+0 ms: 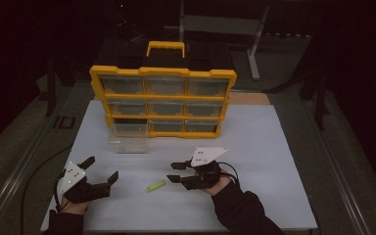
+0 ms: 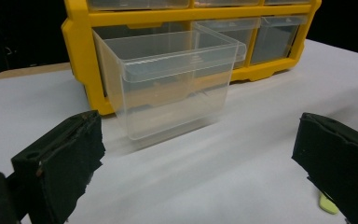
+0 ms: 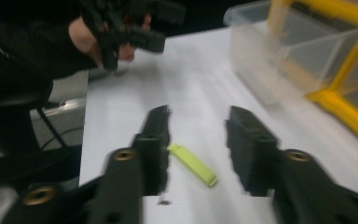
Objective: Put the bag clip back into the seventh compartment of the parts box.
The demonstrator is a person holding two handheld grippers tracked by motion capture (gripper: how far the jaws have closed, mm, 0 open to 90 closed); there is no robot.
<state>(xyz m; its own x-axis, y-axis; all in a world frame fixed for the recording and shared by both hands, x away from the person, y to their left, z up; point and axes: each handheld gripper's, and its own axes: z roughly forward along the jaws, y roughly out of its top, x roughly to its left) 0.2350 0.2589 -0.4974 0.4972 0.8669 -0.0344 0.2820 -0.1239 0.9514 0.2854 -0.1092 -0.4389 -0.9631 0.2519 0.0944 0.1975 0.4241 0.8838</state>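
A small yellow-green strip lies flat on the white table between my two grippers. My right gripper is just to its right, open and pointing left toward it. In the right gripper view the strip lies on the table between the spread jaws, nearer the left one, and nothing is gripped. My left gripper is open wide at the front left and empty. It faces a clear plastic drawer that stands on the table in front of the yellow organizer.
The yellow organizer stands upright at the table's middle back, with clear drawers in rows and a handle on top. The pulled-out clear drawer sits before its lower left slot. The white table has bare room at right. Dark floor surrounds it.
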